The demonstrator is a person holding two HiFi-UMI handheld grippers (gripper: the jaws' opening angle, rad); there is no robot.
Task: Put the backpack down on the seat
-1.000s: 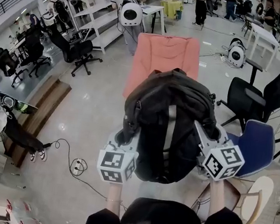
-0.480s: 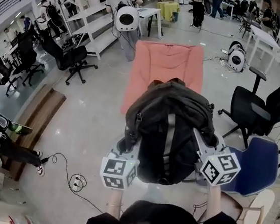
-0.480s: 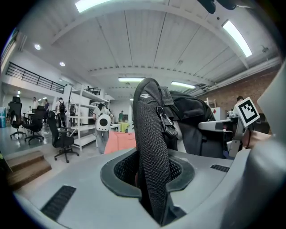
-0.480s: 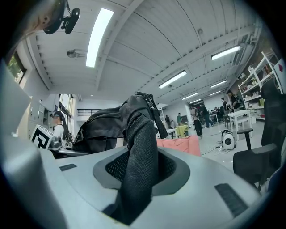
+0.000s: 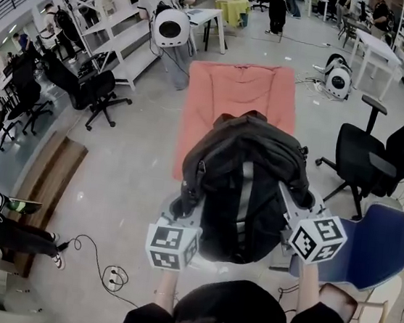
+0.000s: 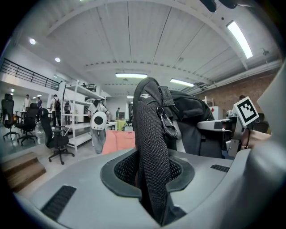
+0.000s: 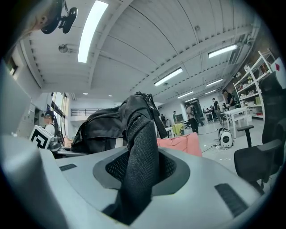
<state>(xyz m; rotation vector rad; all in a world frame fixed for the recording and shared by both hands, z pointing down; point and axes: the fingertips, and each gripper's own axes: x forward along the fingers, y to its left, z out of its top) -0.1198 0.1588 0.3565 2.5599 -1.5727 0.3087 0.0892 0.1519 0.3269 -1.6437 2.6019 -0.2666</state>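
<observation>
Backpack (image 5: 242, 191) hangs in the air, w/ left gripper (image 5: 180, 209) & right gripper (image 5: 299, 205) each pinching a shoulder strap (image 6: 149, 156). You've stepped closer, so pink seat (image 5: 240, 89) is just ahead; lowering comes next.

Figure: Materials and finishes around the backpack and seat.
Backpack (image 5: 244, 173): matt black woven cloth with a smoother grey stripe; strap (image 6: 149, 152): coarse black mesh. Seat (image 5: 233, 88): soft, matt salmon cloth. Left gripper (image 6: 152, 176) and right gripper (image 7: 136, 176): smooth matt grey plastic. Floor (image 5: 129, 155): pale, glossy.

Black backpack (image 5: 246, 192), pink seat (image 5: 239, 99), black office chair (image 5: 360, 156)
</observation>
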